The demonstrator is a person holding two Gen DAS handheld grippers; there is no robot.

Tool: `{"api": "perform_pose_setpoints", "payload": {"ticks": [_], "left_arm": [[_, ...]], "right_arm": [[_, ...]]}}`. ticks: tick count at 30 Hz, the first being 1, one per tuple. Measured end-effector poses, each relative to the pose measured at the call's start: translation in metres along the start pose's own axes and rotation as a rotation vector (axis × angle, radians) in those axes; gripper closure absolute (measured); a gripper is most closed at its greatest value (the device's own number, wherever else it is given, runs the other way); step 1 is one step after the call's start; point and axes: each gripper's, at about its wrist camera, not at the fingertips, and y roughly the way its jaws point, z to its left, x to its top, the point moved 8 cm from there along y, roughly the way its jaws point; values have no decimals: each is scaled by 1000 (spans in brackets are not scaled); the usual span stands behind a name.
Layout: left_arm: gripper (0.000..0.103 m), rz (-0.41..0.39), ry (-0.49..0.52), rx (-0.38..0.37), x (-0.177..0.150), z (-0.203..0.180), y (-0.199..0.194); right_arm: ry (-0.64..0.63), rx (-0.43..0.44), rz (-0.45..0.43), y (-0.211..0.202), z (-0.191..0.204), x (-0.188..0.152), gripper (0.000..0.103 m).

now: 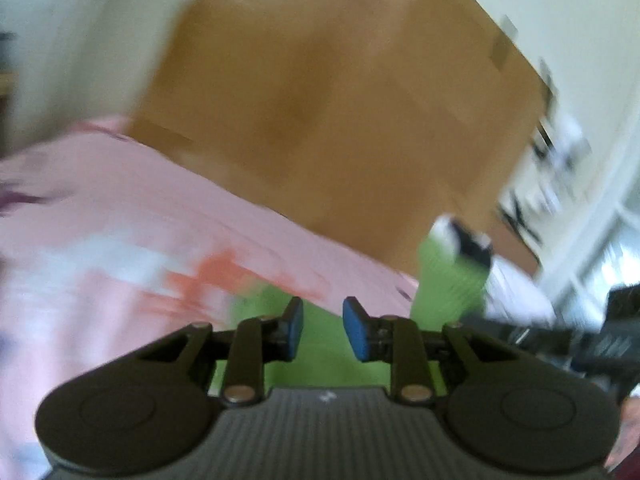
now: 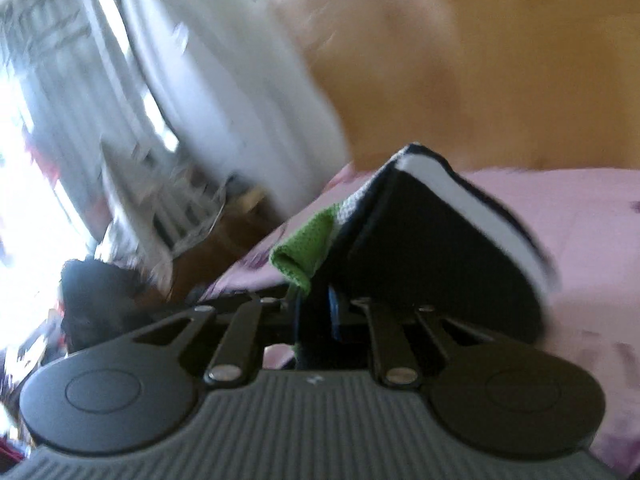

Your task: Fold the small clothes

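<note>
A small green garment (image 1: 448, 284) with a black and white band lies on a pink patterned sheet (image 1: 120, 240). My left gripper (image 1: 322, 326) is open, its blue pads (image 1: 294, 328) apart just above the green cloth, holding nothing. My right gripper (image 2: 314, 312) is shut on the garment's black part (image 2: 420, 256); the white-edged band (image 2: 460, 196) lifts up over the fingers and a green fold (image 2: 304, 244) hangs to the left. Both views are motion-blurred.
A wooden floor (image 1: 340, 100) lies beyond the pink sheet (image 2: 580, 220). White furniture or wall (image 1: 580, 40) stands at the right. A bright window with white frames (image 2: 60, 80) and dark clutter (image 2: 96, 300) lie to the left of the right gripper.
</note>
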Motion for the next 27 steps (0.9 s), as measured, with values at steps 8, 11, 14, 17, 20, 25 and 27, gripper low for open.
{"api": "perform_pose_setpoints", "payload": {"ticks": [8, 11, 14, 17, 20, 25, 27], "left_arm": [[80, -69, -119, 89, 6, 61, -45], [80, -41, -111, 48, -1, 55, -33], [80, -21, -78, -17, -5, 36, -19], [80, -6, -29, -77, -11, 11, -6], [80, 30, 38, -105, -24, -13, 7], [80, 66, 151, -22, -52, -26, 15], [80, 75, 158, 22, -59, -19, 13]], "right_arm": [[-4, 39, 221, 127, 6, -51, 85], [-23, 100, 238, 106, 15, -50, 66], [-57, 119, 180, 65, 14, -40, 65], [-61, 50, 51, 24, -3, -18, 66], [-33, -44, -17, 13, -24, 4, 66], [-90, -76, 37, 44, -23, 21, 67], [-125, -59, 101, 70, -22, 21, 67]]}}
